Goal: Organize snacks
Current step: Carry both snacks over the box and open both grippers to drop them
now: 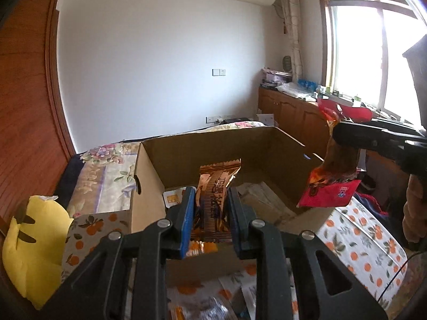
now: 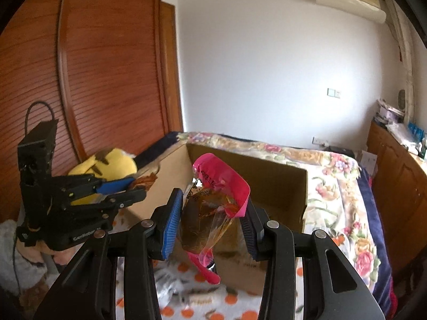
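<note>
Cardboard box [image 1: 213, 149]: open-topped, on the bed [image 1: 106, 170], atop an orange-print cloth [image 1: 368, 242]. Plush toy [image 1: 34, 250]: left of the box, near side. Left gripper [image 1: 210, 208]: at the box's near wall, jaws closed on an upright snack packet [image 1: 213, 197]. Right gripper [image 2: 210, 218]: over the box's right wall, clamping a snack pouch [image 1: 333, 176]. Cabinets [image 1: 291, 112]: far right, under the window [image 1: 373, 53].

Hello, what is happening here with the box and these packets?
A person is sorting snacks with two handheld grippers. The left gripper is shut on a brown packet, the right gripper on a red packet. Both are held over the open cardboard box on the bed, not yet released.
</note>
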Action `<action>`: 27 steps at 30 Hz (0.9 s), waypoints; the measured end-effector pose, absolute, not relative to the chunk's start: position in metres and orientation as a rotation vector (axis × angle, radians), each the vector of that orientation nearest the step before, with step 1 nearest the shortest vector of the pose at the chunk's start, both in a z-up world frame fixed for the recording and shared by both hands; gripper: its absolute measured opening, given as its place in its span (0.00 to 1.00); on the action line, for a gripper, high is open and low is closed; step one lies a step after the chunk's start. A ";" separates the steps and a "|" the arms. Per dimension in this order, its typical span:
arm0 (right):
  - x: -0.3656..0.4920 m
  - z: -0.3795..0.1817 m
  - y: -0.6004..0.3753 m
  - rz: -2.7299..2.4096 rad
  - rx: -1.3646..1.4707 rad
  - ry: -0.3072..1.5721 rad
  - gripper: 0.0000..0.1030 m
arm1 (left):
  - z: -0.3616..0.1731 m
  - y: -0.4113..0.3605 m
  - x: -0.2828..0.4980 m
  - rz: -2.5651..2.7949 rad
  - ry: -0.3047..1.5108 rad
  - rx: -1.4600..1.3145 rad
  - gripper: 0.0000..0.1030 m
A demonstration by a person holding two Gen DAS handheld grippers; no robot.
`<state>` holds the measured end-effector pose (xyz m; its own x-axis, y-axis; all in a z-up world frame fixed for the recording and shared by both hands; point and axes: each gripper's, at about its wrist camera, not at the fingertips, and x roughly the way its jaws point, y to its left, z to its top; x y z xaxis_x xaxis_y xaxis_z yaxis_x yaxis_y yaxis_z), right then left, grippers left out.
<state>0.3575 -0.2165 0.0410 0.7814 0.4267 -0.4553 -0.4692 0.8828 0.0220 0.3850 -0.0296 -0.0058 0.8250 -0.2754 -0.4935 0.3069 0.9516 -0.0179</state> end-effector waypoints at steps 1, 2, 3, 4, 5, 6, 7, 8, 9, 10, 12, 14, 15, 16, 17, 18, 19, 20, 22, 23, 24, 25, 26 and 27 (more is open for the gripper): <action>0.364 0.039 -0.220 0.481 -0.076 0.466 0.40 | -0.008 -0.029 0.388 -0.305 0.517 0.062 0.22; 0.370 0.037 -0.222 0.477 -0.063 0.464 0.40 | -0.010 -0.028 0.394 -0.298 0.519 0.060 0.22; 0.376 0.035 -0.225 0.470 -0.050 0.463 0.40 | -0.012 -0.027 0.397 -0.294 0.521 0.059 0.22; 0.383 0.032 -0.228 0.461 -0.036 0.463 0.40 | -0.015 -0.027 0.402 -0.289 0.525 0.057 0.22; 0.387 0.031 -0.231 0.456 -0.028 0.461 0.40 | -0.017 -0.027 0.407 -0.286 0.531 0.054 0.22; 0.395 0.028 -0.233 0.448 -0.015 0.461 0.40 | -0.019 -0.026 0.410 -0.284 0.537 0.052 0.22; 0.399 0.025 -0.236 0.442 -0.005 0.463 0.40 | -0.021 -0.026 0.413 -0.283 0.544 0.049 0.22; 0.404 0.021 -0.239 0.434 0.007 0.468 0.40 | -0.025 -0.026 0.417 -0.283 0.554 0.045 0.22; 0.409 0.014 -0.242 0.423 0.016 0.478 0.40 | -0.029 -0.027 0.418 -0.281 0.561 0.041 0.22; 0.412 0.009 -0.243 0.414 0.021 0.489 0.40 | -0.031 -0.028 0.419 -0.281 0.567 0.039 0.22; 0.421 -0.005 -0.247 0.395 0.035 0.515 0.40 | -0.037 -0.028 0.423 -0.280 0.579 0.034 0.22; 0.427 -0.013 -0.250 0.388 0.043 0.534 0.40 | -0.043 -0.030 0.425 -0.282 0.590 0.037 0.24; 0.428 -0.016 -0.250 0.384 0.040 0.543 0.40 | -0.046 -0.032 0.425 -0.285 0.597 0.041 0.25; 0.430 -0.020 -0.249 0.378 0.032 0.554 0.40 | -0.047 -0.034 0.425 -0.287 0.603 0.044 0.25; 0.430 -0.023 -0.248 0.374 0.027 0.559 0.40 | -0.049 -0.036 0.425 -0.290 0.609 0.047 0.25; 0.431 -0.025 -0.248 0.373 0.024 0.564 0.40 | -0.049 -0.036 0.424 -0.294 0.606 0.039 0.25; 0.431 -0.027 -0.247 0.373 0.021 0.572 0.40 | -0.048 -0.037 0.424 -0.294 0.608 0.037 0.26; 0.432 -0.029 -0.245 0.375 0.017 0.581 0.41 | -0.048 -0.037 0.423 -0.295 0.609 0.038 0.26; 0.431 -0.031 -0.243 0.376 0.004 0.591 0.41 | -0.047 -0.039 0.421 -0.294 0.607 0.042 0.27; 0.431 -0.033 -0.242 0.375 0.000 0.594 0.41 | -0.047 -0.040 0.420 -0.293 0.605 0.045 0.27; 0.430 -0.033 -0.241 0.375 -0.005 0.596 0.41 | -0.047 -0.040 0.420 -0.292 0.606 0.046 0.28; 0.431 -0.034 -0.241 0.376 -0.009 0.599 0.41 | -0.047 -0.039 0.422 -0.291 0.608 0.047 0.29; 0.430 -0.035 -0.240 0.376 -0.012 0.602 0.41 | -0.046 -0.038 0.421 -0.289 0.609 0.048 0.30; 0.431 -0.036 -0.239 0.377 -0.014 0.606 0.41 | -0.046 -0.037 0.421 -0.289 0.609 0.048 0.30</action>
<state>0.4306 -0.2391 -0.0363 0.7557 0.3416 -0.5587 -0.3498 0.9318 0.0966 0.4214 -0.0368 -0.0460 0.7813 -0.2530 -0.5706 0.2813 0.9588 -0.0400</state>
